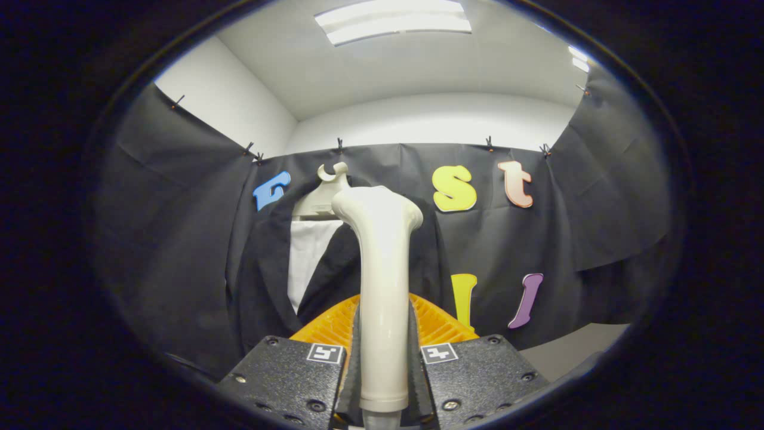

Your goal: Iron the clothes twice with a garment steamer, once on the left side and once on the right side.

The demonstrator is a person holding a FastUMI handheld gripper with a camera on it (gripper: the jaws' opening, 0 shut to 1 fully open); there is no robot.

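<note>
My gripper (382, 358) is shut on the cream handle of the garment steamer (382, 280), which stands upright between the fingers with its flared head at the top. Beyond the steamer hangs a black jacket (262, 275) over a white shirt (305, 257) on a pale hanger (325, 191). The steamer head covers the middle of the garment and sits short of it. The jacket's right side shows only as a dark strip beside the steamer.
An orange ribbed rack (439, 325) sits low, just behind the fingers and below the jacket. A grey floor patch (573, 349) lies off to the right. Black cloth walls surround the booth, with white wall and ceiling lights above.
</note>
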